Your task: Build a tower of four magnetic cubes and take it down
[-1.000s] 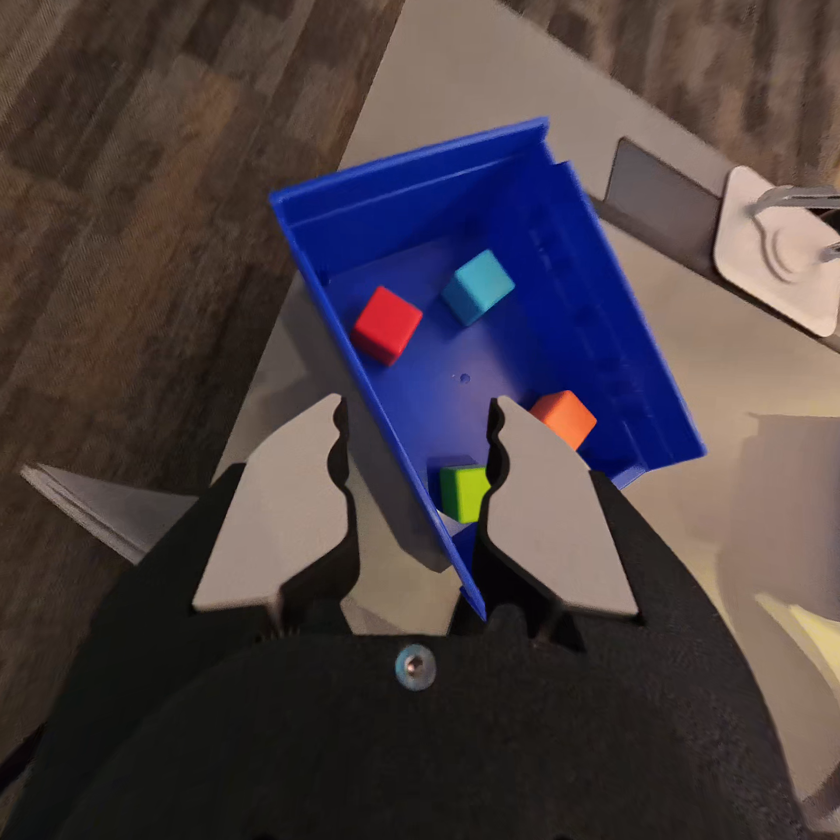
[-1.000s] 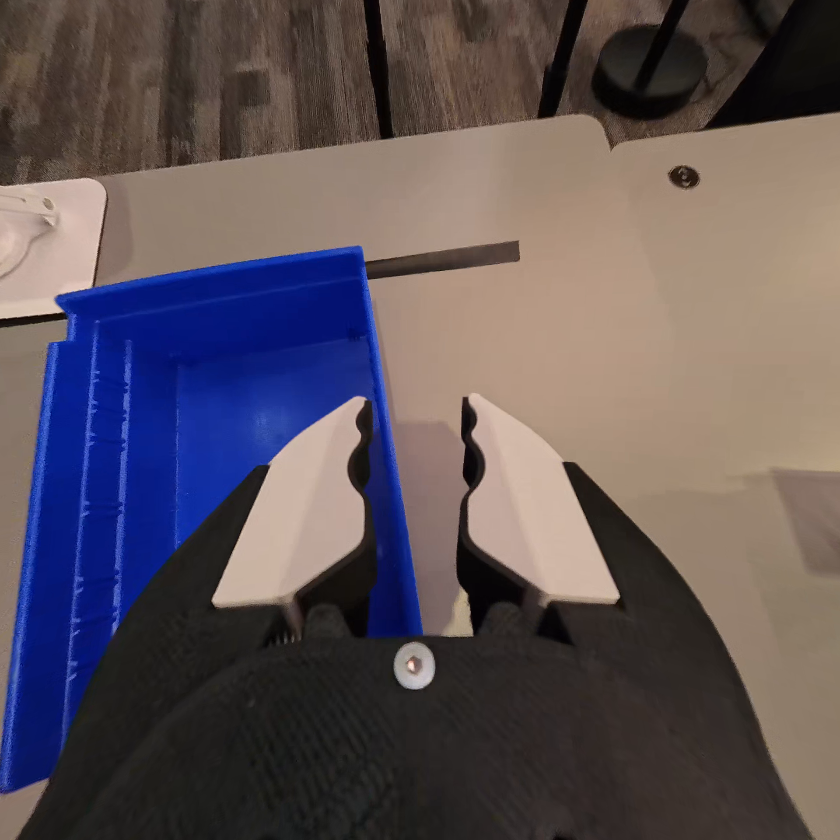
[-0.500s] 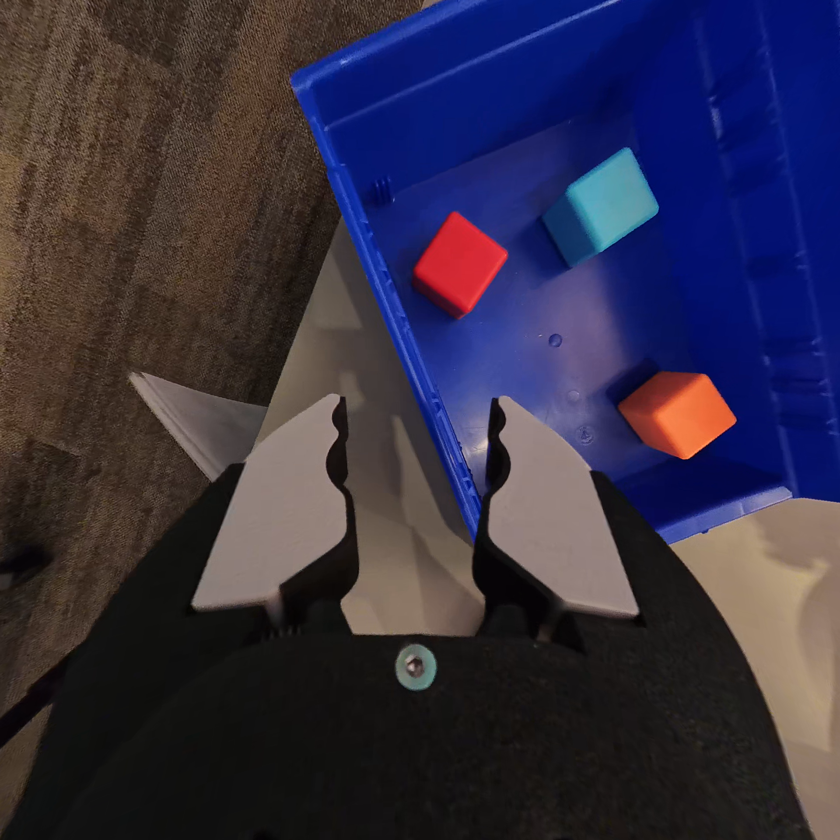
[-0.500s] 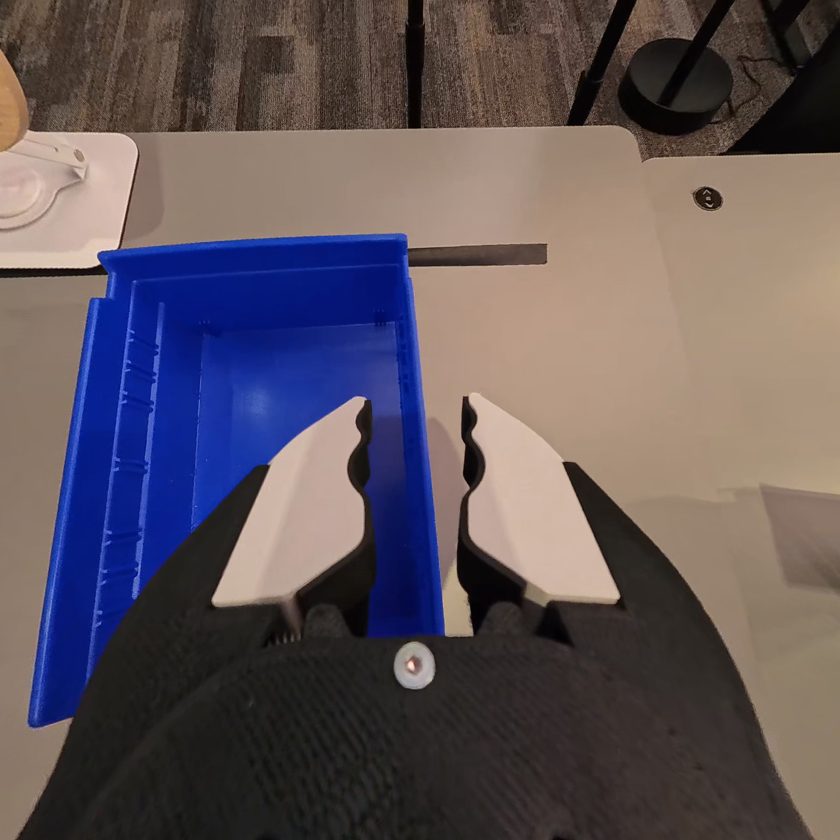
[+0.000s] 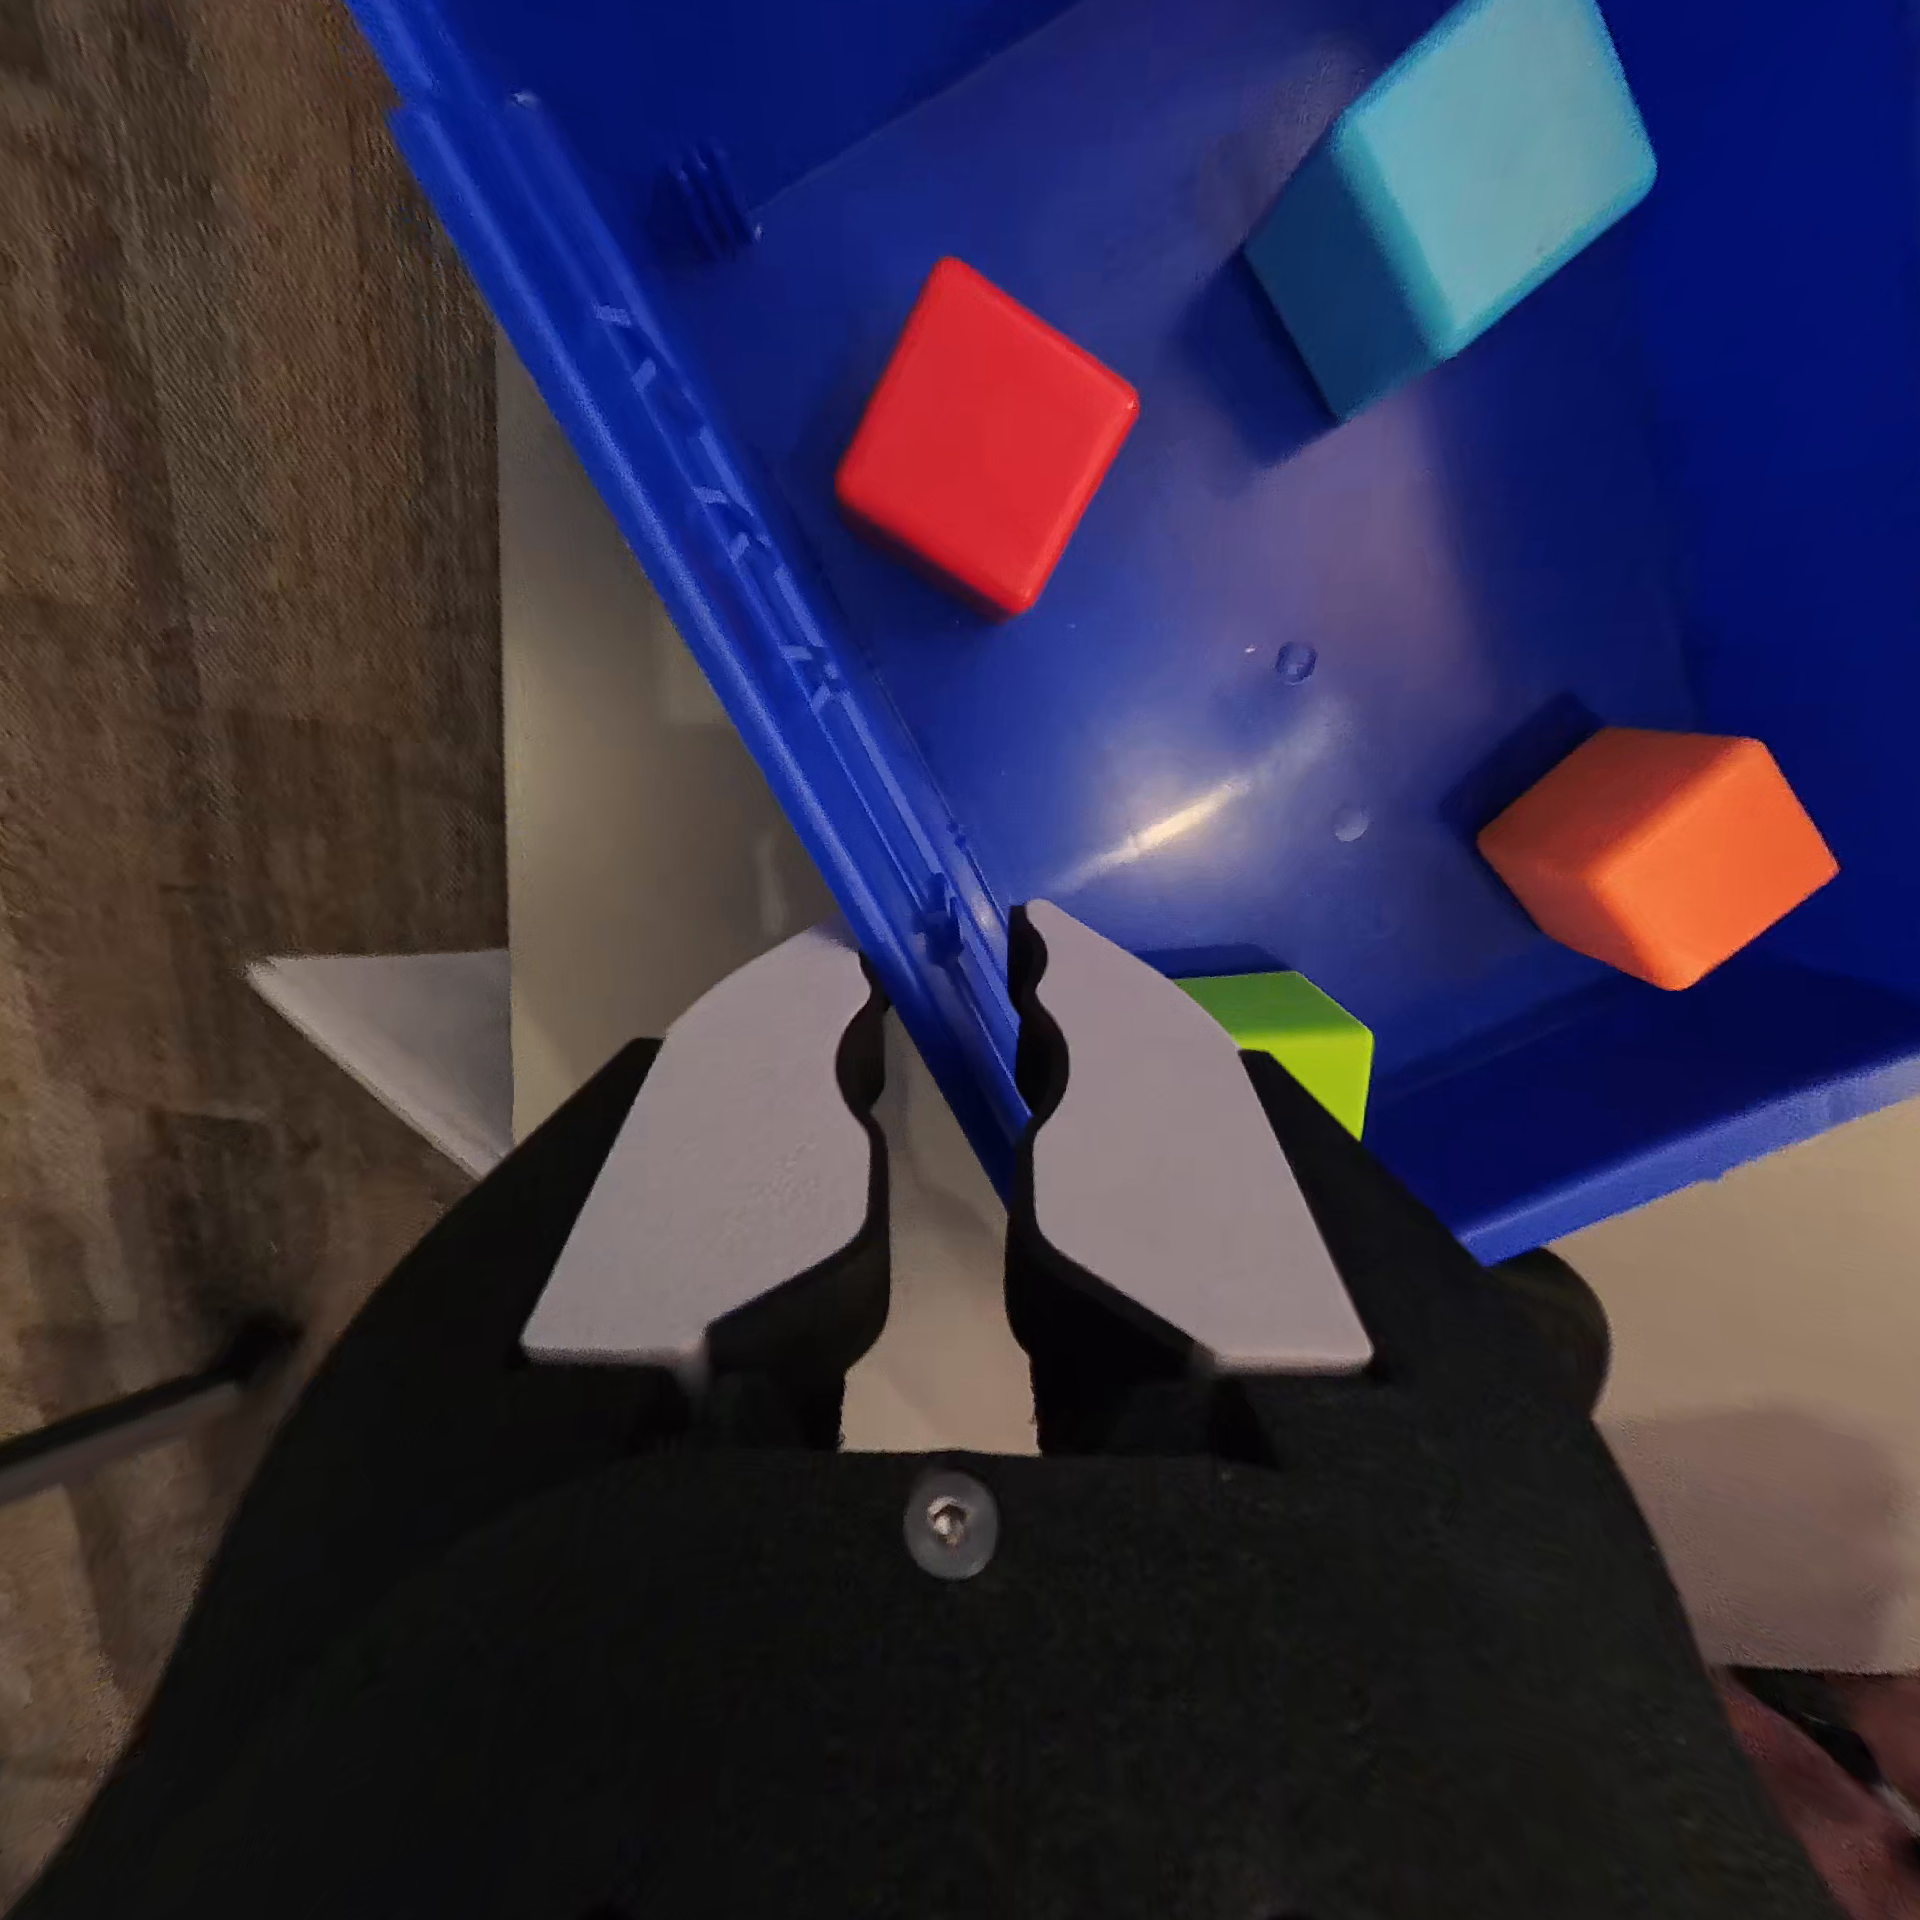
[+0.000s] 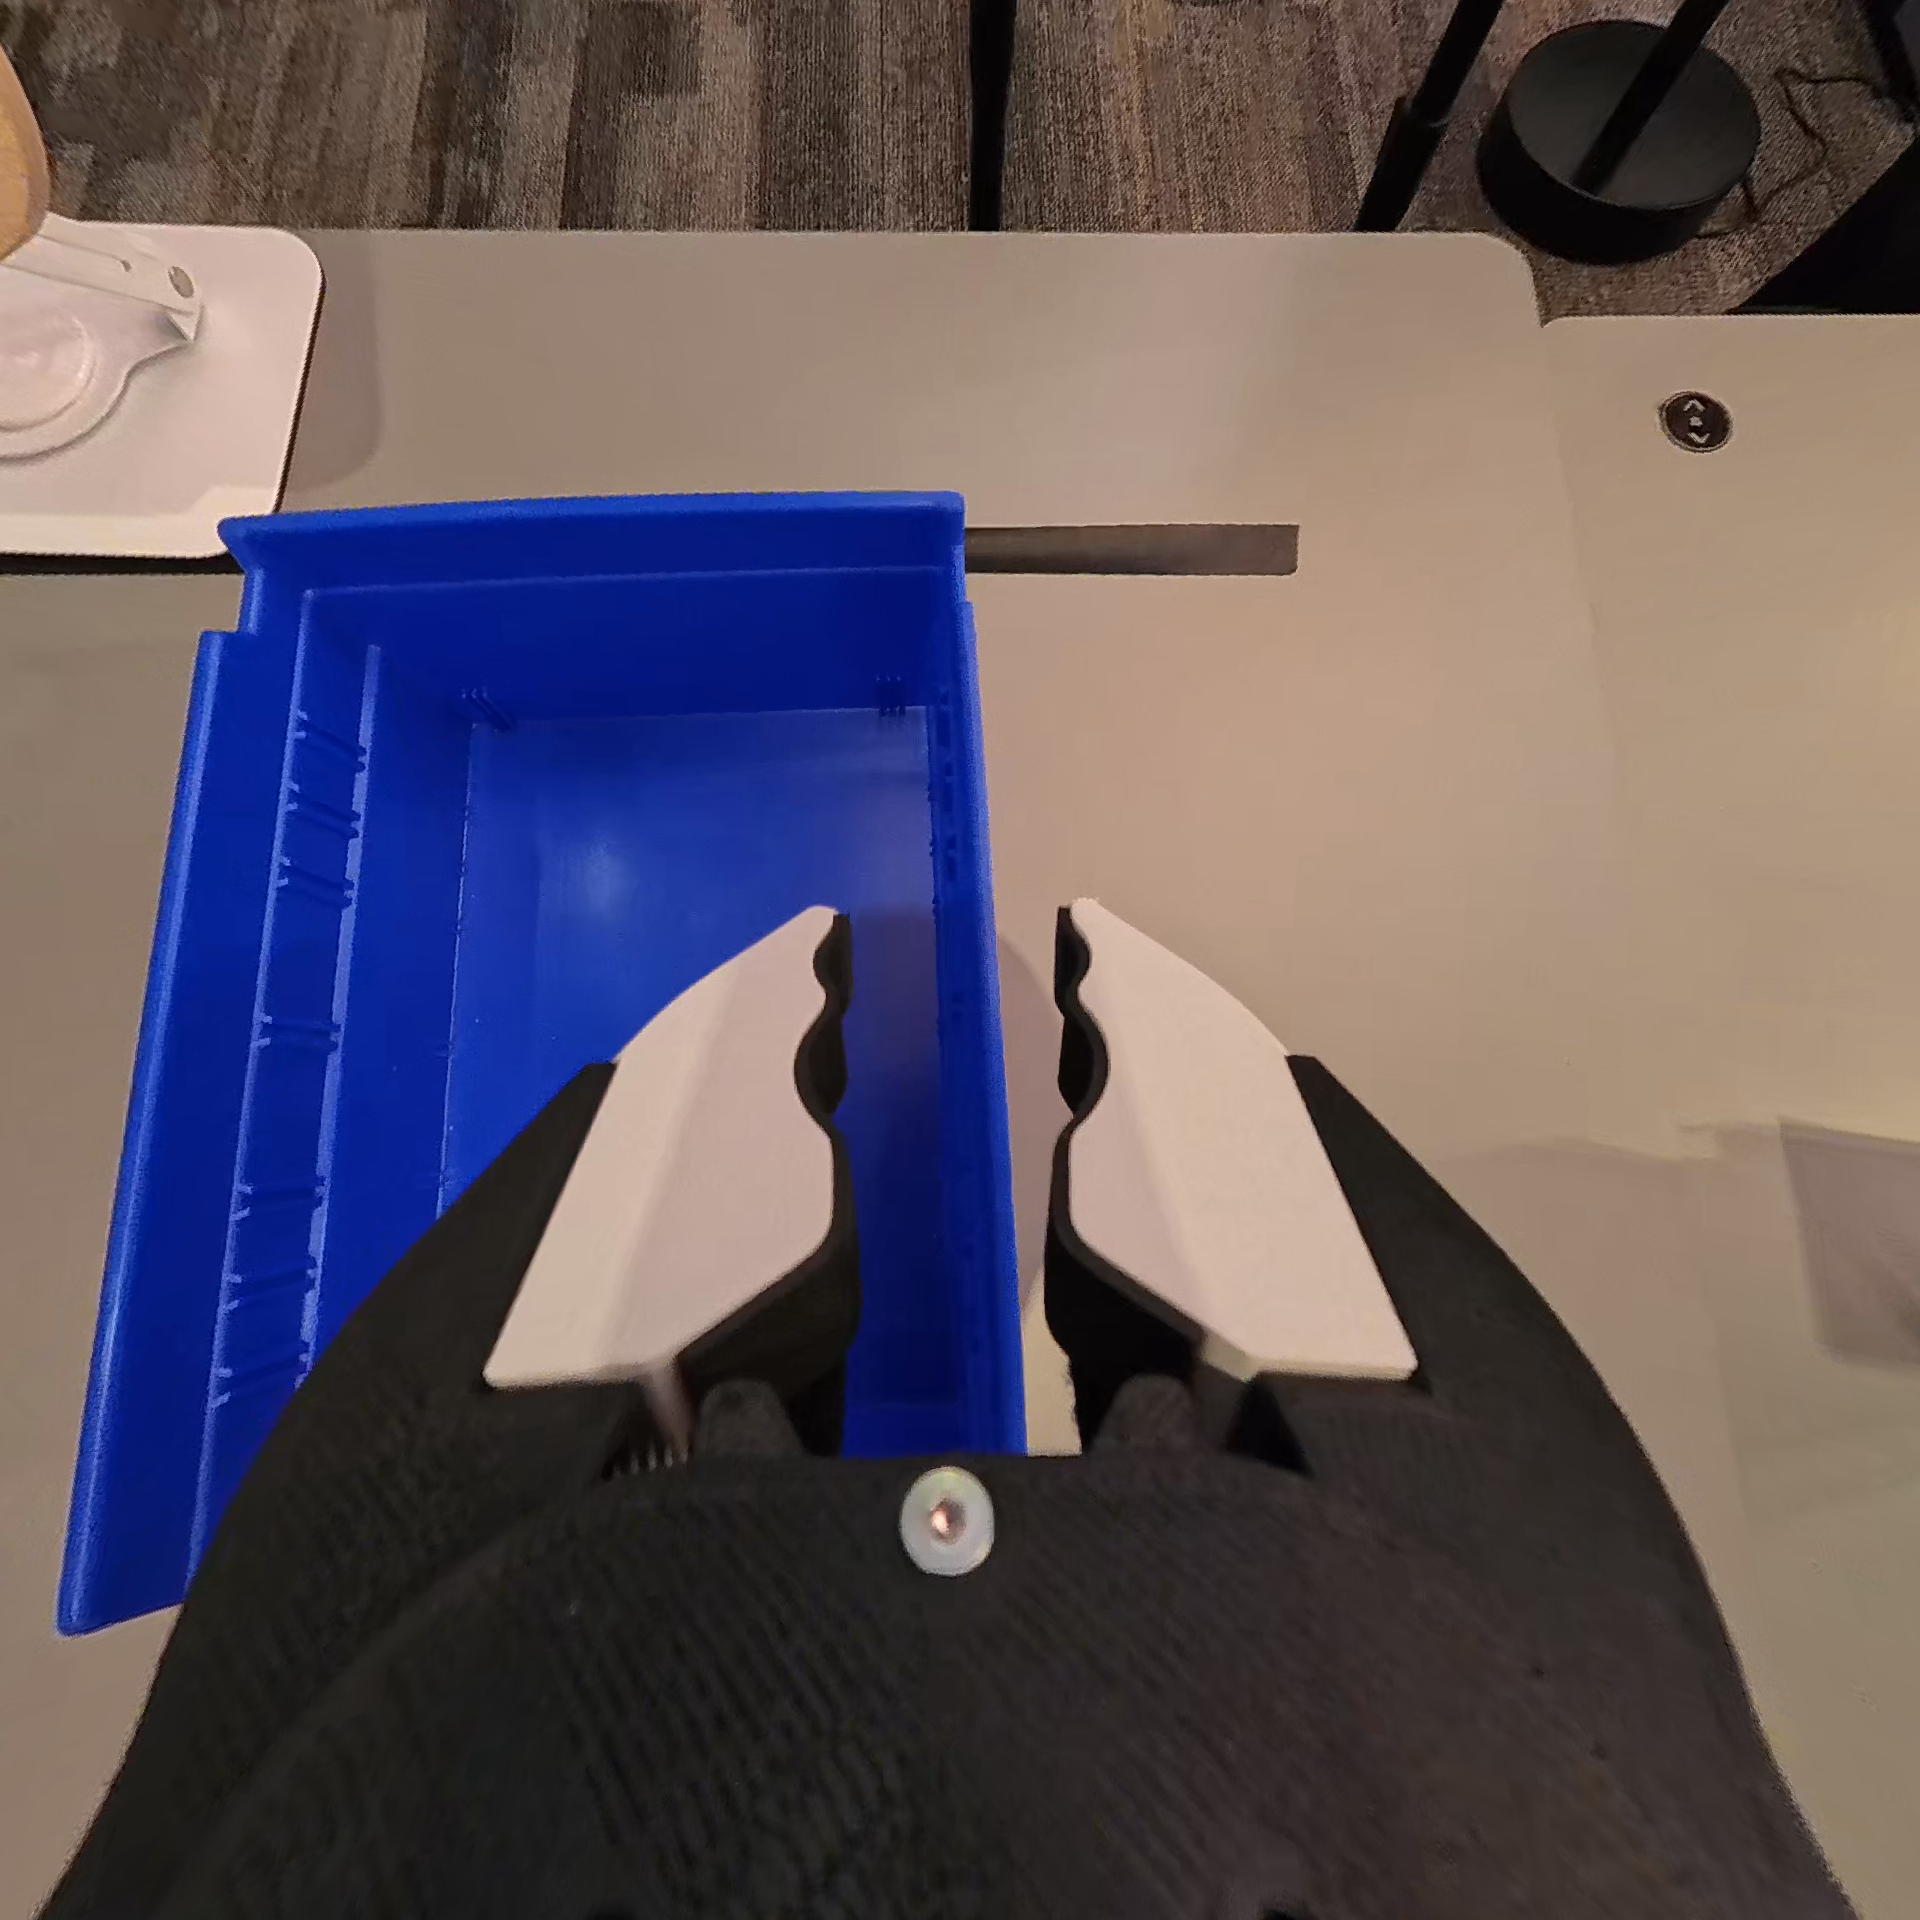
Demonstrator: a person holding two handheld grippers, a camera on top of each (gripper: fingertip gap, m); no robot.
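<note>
A blue bin (image 5: 1195,748) lies on the grey table. In the left wrist view it holds a red cube (image 5: 982,436), a cyan cube (image 5: 1455,197), an orange cube (image 5: 1652,852) and a green cube (image 5: 1288,1039) that is half hidden behind my right finger. My left gripper (image 5: 940,935) is shut on the bin's near side wall (image 5: 727,582). In the right wrist view my right gripper (image 6: 951,914) is open and straddles the other side wall (image 6: 977,1039) of the bin (image 6: 260,1039) without clamping it. No cubes show in that view.
The table's edge and carpet floor (image 5: 208,623) lie just left of the bin. A white pad with a metal piece (image 6: 135,384) sits at the far left. A dark slot (image 6: 1132,548) and a round button (image 6: 1696,421) are in the tabletop. A black stand base (image 6: 1621,135) is on the floor beyond. About 85 cm separates my left fingertips from my right.
My left gripper has moved in close to the bin and its jaws have narrowed onto the side wall. The right gripper has kept its opening, and more of the bin shows in its view.
</note>
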